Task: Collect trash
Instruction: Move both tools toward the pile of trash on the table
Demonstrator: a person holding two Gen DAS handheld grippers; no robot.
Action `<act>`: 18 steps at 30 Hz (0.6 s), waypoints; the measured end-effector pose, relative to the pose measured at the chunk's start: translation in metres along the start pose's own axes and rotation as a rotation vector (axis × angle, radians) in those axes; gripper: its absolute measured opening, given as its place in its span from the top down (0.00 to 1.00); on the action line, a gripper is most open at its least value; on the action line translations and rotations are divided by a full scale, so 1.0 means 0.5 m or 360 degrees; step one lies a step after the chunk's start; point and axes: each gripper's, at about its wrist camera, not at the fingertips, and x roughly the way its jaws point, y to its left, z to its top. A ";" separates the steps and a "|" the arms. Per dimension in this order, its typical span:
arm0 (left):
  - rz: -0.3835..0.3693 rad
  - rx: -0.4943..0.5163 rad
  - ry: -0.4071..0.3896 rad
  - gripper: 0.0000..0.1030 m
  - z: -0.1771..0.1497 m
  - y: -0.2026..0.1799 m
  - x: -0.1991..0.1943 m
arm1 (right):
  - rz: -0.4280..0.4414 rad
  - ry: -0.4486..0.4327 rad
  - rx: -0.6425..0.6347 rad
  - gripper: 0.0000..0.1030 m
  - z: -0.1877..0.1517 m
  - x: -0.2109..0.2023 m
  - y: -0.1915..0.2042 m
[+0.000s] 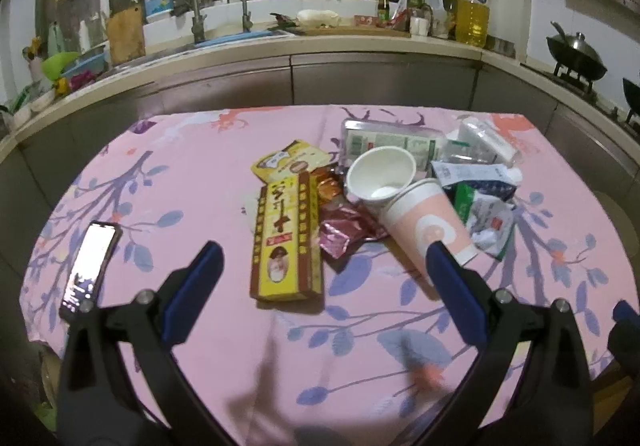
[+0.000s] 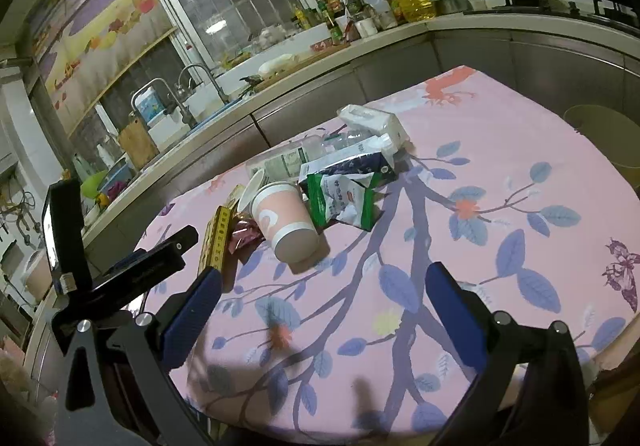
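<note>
A heap of trash lies on the pink floral tablecloth [image 1: 168, 181]. It holds a long yellow box [image 1: 286, 236], a red foil wrapper [image 1: 344, 230], a white paper cup [image 1: 382, 173] on its side, a pink paper cup [image 1: 430, 224] on its side, a green-and-white packet [image 1: 486, 219], a milk carton [image 1: 476, 175] and a clear tray [image 1: 390, 139]. My left gripper [image 1: 324, 258] is open and empty, just short of the yellow box. My right gripper [image 2: 324, 282] is open and empty, near the pink cup [image 2: 286, 219] and packet [image 2: 344, 201].
A phone [image 1: 90, 264] lies at the table's left edge. The left gripper's body [image 2: 132, 278] shows at the left of the right wrist view. Behind the table runs a kitchen counter [image 1: 360, 45] with sink, bottles and woks [image 1: 576, 53].
</note>
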 end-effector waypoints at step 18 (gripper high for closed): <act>0.0054 -0.0003 0.0041 0.06 -0.012 0.027 0.028 | -0.0082 -0.0028 0.0052 0.05 0.013 0.004 -0.023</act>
